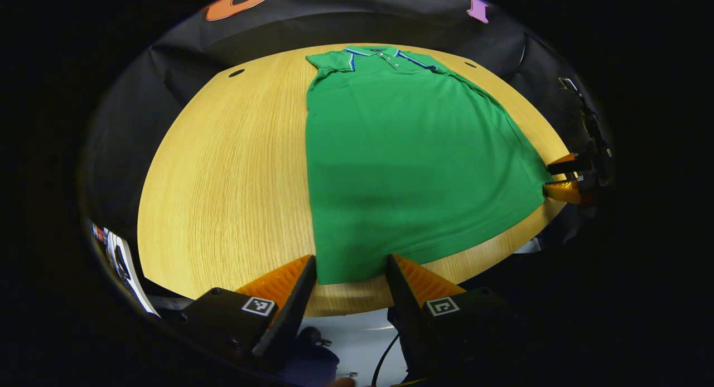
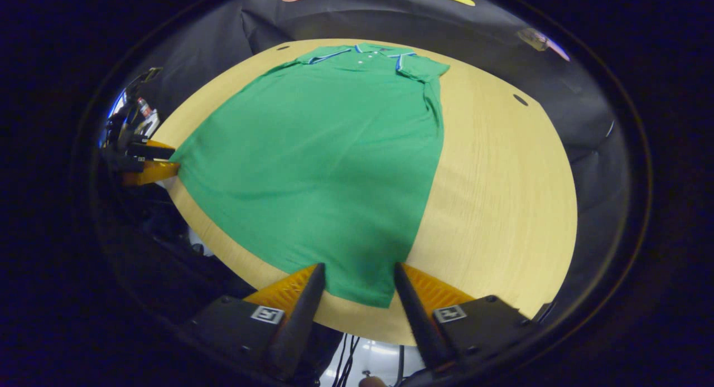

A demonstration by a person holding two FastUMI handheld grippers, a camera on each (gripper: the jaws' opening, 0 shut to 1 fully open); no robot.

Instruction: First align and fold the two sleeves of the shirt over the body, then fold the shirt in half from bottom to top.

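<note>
A green polo shirt point(image 1: 401, 164) lies flat on the round wooden table point(image 1: 223, 180), collar point(image 1: 376, 52) at the far side and hem toward me. Its short sleeves look tucked in at the shoulders. My left gripper point(image 1: 351, 267) is open at the near table edge, one hem corner lying between its fingers. Far right, my right gripper point(image 1: 549, 179) sits at the other hem corner. In the right gripper view, the shirt point(image 2: 323, 164) spreads away from my open right gripper point(image 2: 360, 275), which straddles its hem corner. The left gripper point(image 2: 174, 159) shows at the left.
The table point(image 2: 502, 197) has small dark holes point(image 1: 236, 73) point(image 2: 520, 100) near its far rim. Bare wood lies on either side of the shirt. Papers point(image 1: 120, 259) sit low at the left, and cables point(image 1: 385, 353) hang over a pale floor below the near edge.
</note>
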